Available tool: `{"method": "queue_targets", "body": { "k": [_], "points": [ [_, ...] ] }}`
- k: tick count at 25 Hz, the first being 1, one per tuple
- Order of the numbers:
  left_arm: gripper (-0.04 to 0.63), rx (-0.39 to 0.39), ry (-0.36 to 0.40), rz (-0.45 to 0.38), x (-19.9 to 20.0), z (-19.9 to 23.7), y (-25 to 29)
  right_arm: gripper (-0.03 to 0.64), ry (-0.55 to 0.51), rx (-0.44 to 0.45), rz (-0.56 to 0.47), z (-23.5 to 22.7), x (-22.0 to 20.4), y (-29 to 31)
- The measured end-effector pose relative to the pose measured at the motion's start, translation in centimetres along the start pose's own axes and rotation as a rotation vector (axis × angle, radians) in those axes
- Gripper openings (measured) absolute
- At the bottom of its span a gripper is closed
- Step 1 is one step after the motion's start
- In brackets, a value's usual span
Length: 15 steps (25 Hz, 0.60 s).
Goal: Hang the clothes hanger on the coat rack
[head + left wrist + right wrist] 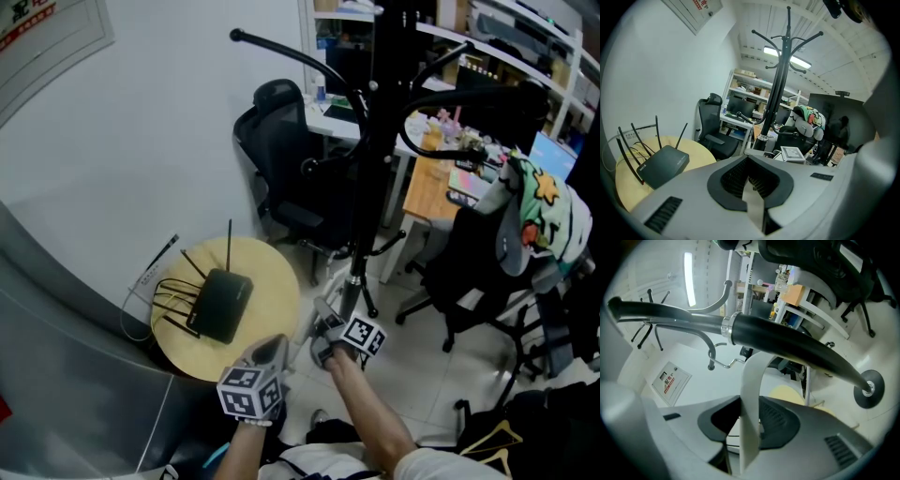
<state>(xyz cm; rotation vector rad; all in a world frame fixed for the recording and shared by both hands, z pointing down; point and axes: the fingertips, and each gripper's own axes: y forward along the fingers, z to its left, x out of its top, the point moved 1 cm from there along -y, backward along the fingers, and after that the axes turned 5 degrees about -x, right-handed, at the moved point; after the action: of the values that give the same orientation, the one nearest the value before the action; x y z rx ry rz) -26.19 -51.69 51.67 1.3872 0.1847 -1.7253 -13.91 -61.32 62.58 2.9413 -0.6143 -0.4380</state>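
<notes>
Found the right gripper (751, 401) clamped on the pale clothes hanger (752, 373), low beside the foot of the coat rack (778, 75). Found the left gripper (750, 161) near that foot as well, jaws together with nothing between them.

Judged the step as the carry: hanger in hand, not yet hung. Judged the next move to call for a long lift up the rack to one of its upper pegs (281, 47), with the wire hook (723, 364) turned to drop over the peg before any release. Foresaw no part for the left gripper beyond steadying the rack.

Confirmed the grip in the right gripper view alone: pads pressed on the hanger's band, hook projecting beyond it, rack pole close behind. Could not determine contact between hanger and pole. Could not make out the hanger with certainty in the head view. Took from the head view alone the placing of both grippers low at the rack. Took from the left gripper view alone the rack's whole height, top pegs bare. Noted a round table (277, 286) bearing a router (220, 305) near the rack's foot.
</notes>
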Motion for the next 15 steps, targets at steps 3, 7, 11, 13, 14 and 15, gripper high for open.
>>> {"method": "queue_targets", "body": {
  "k": [3,7,11,13,14,15],
  "points": [
    [-0.006,0.001,-0.008,-0.007,-0.1,0.0,-0.1,0.141,-0.024,-0.016,-0.018,-0.4,0.2,0.5],
    [-0.006,0.018,-0.020,-0.012,-0.3,0.5,-0.5,0.144,-0.037,-0.026,-0.024,-0.7,0.4,1.0],
    [-0.006,0.035,-0.035,-0.018,-0.4,1.0,-0.9,0.150,-0.036,-0.036,-0.023,-0.9,0.5,1.1],
    [-0.006,0.042,-0.045,-0.020,-0.6,1.2,-1.0,0.154,-0.039,-0.043,-0.017,-0.9,0.5,1.2],
    [-0.006,0.044,-0.050,-0.020,-0.7,1.2,-1.1,0.157,-0.041,-0.046,-0.014,-0.9,0.5,1.2],
    [-0.006,0.045,-0.053,-0.020,-0.8,1.3,-1.0,0.164,-0.043,-0.050,-0.012,-1.0,0.5,1.2]
  ]
}}
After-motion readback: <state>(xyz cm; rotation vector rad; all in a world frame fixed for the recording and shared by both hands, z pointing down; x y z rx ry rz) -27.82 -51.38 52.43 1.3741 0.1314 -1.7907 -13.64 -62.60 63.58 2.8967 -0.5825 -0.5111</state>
